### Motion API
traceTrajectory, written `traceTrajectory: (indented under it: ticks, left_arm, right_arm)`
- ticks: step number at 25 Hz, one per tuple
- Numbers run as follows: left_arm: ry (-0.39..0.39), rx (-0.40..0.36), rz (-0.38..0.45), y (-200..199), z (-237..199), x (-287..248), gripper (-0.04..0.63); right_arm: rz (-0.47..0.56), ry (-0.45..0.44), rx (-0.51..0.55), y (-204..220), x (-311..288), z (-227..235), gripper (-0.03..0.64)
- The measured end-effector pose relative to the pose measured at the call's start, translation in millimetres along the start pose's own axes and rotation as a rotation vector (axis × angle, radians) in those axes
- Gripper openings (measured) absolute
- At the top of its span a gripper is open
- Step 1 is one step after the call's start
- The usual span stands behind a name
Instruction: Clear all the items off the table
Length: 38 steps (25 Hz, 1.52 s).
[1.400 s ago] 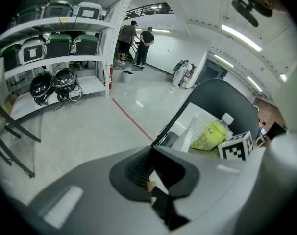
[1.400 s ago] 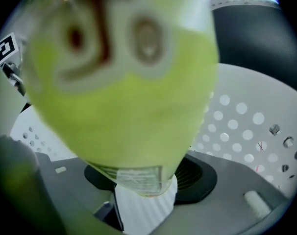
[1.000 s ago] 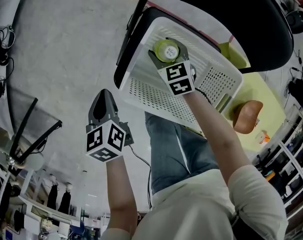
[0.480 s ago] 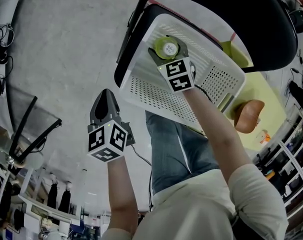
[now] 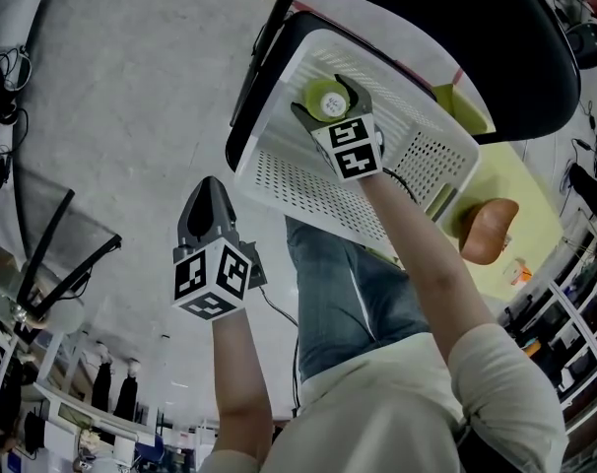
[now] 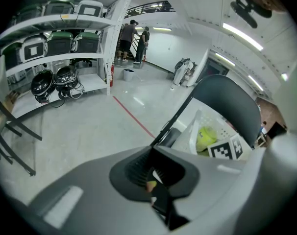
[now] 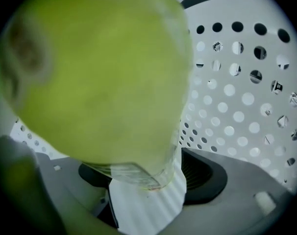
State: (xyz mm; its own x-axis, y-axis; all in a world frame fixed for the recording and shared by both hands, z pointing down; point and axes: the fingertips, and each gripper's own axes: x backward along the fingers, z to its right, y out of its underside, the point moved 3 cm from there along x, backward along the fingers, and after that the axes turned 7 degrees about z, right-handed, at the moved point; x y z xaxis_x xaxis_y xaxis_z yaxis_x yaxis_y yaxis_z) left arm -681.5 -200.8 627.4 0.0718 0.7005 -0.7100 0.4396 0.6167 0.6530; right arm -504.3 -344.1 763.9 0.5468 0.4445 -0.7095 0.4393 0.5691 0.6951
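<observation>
R hand-held gripper [image 5: 330,104] jaws just been spreading wide, green bottle [image 7: 99,72] btwn them ungripped, inside white basket [image 5: 308,197], L hand-held gripper [image 5: 208,185] closed tight, empty

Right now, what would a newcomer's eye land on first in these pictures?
The green bottle sits between the right gripper's jaws, which have just been opening, over the white basket on the black chair, upper centre in the head view. Lower left, the left gripper hangs shut above the grey floor.
</observation>
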Motion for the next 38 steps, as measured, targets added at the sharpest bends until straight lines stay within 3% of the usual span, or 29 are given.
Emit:
traceTrajectory:
  ticks: [9,29,38]
  left_arm:
    - [0.001,-0.009,0.022,-9,8,11,0.009]
    - [0.042,-0.024,0.092,-31,55,61,0.009]
    - [0.097,-0.066,0.084,-26,103,86,0.009]
  right_arm:
    - [-0.04,-0.023,0.034,5,23,-8,0.408]
    - [-0.02,-0.022,0.034,-18,103,-13,0.406]
    - [0.018,-0.01,0.026,-36,163,-9,0.309]
